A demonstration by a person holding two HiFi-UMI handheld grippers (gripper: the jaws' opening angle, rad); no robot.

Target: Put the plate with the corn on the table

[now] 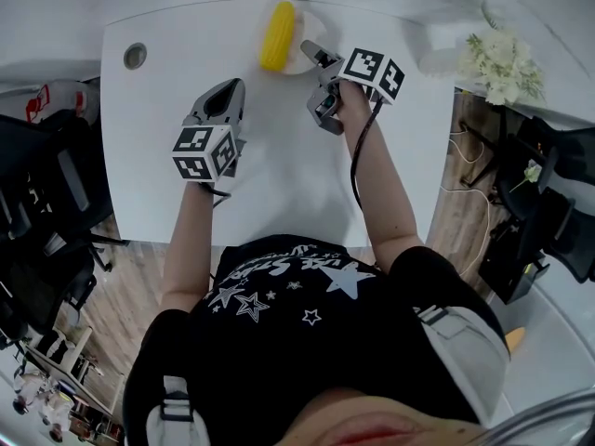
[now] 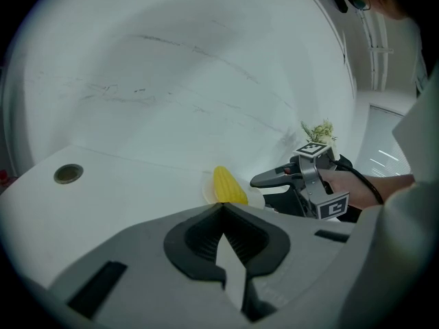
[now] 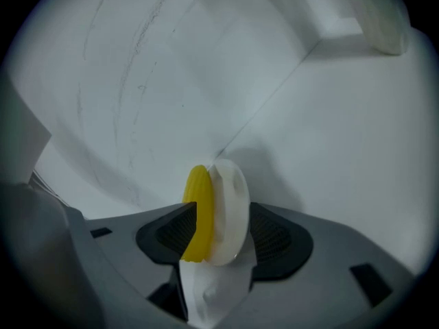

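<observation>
Plainly the plate (image 3: 232,204) lay on the table (image 1: 279,175) at the far edge, at 12 o'clock from the person, with the corn (image 3: 198,214) across it. The right gripper (image 3: 223,211) had its jaws spread wide on either side of plate and corn, and I could see neither pad pressing on them. The left gripper (image 2: 221,211) hung at about 9 o'clock from the plate, jaws closed on nothing.

To my eye the danger lay in backing out. A jaw catching the rim could drag the plate, or tip the corn so it rolled off the table.

Little else crowded the spot. A round grommet (image 1: 135,56) sat at 10 o'clock, flowers (image 1: 502,63) stood off the table at 2 o'clock, and dark chairs (image 1: 37,184) waited at 9 o'clock.
</observation>
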